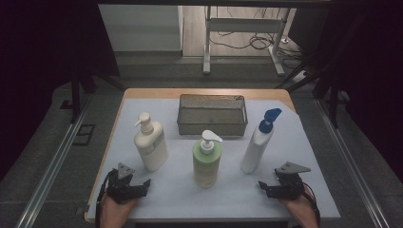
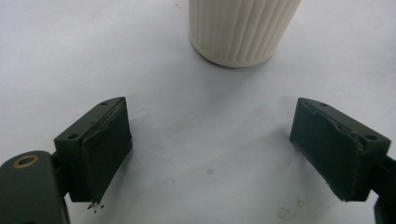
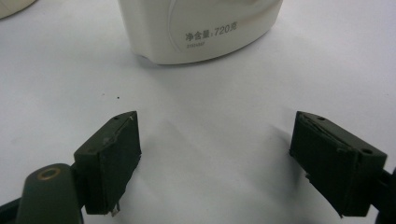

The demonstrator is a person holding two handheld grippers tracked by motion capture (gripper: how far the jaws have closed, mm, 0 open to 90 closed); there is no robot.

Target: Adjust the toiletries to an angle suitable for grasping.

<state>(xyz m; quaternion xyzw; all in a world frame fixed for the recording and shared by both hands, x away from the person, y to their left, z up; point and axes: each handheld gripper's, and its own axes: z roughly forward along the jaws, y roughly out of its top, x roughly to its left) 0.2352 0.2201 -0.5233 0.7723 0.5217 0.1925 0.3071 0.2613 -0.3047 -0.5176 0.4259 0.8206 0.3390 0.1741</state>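
Note:
Three bottles stand on the white sheet in the high view: a cream pump bottle point(image 1: 151, 145) at the left, a green pump bottle point(image 1: 207, 161) in the middle, and a white bottle with a blue cap point(image 1: 259, 142) at the right. My left gripper point(image 1: 142, 187) rests near the front edge, just in front of the cream bottle. It is open and holds nothing. In the left gripper view the ribbed cream base point(image 2: 243, 28) stands ahead of the left gripper point(image 2: 210, 121). My right gripper point(image 1: 264, 188), also open, sits in front of the white bottle point(image 3: 201, 28), apart from it.
A metal mesh basket point(image 1: 212, 114) stands at the back middle of the table, behind the bottles. The wooden table edge point(image 1: 204, 92) shows beyond the sheet. A white desk frame and cables lie on the floor farther back. Another bottle's base point(image 3: 11, 7) peeks in at the upper left.

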